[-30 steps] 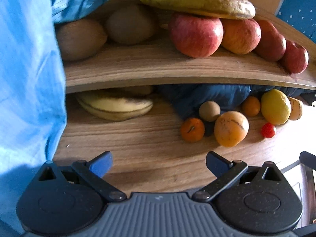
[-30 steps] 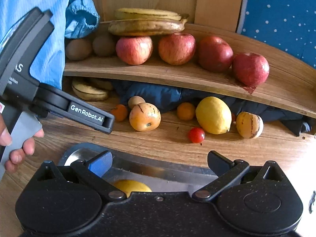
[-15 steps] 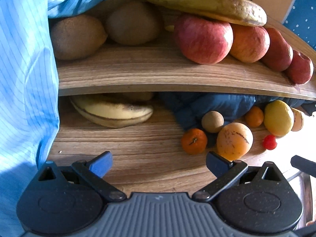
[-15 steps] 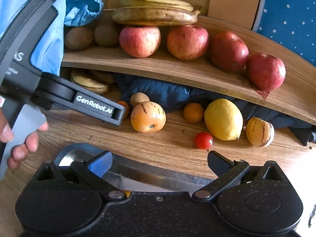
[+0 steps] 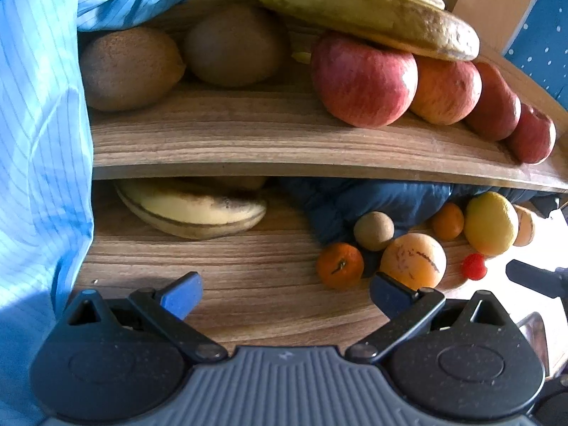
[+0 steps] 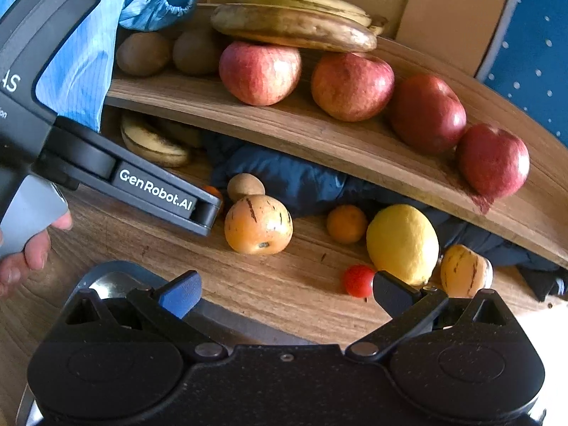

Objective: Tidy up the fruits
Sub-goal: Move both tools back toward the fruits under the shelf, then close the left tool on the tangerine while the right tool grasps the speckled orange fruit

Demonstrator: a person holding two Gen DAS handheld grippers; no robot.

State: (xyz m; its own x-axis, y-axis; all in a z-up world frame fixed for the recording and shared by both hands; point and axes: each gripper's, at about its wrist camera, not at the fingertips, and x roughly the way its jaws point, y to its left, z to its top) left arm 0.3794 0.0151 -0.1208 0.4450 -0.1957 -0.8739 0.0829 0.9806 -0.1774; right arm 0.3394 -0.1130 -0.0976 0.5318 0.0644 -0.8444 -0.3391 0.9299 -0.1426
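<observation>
Closer now, left gripper faces wooden shelf (perhaps walnut).

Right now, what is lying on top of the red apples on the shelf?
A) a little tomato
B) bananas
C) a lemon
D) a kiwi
B: the bananas rest across the apples on the shelf, while the lemon and tomato sit down on the table.
</observation>
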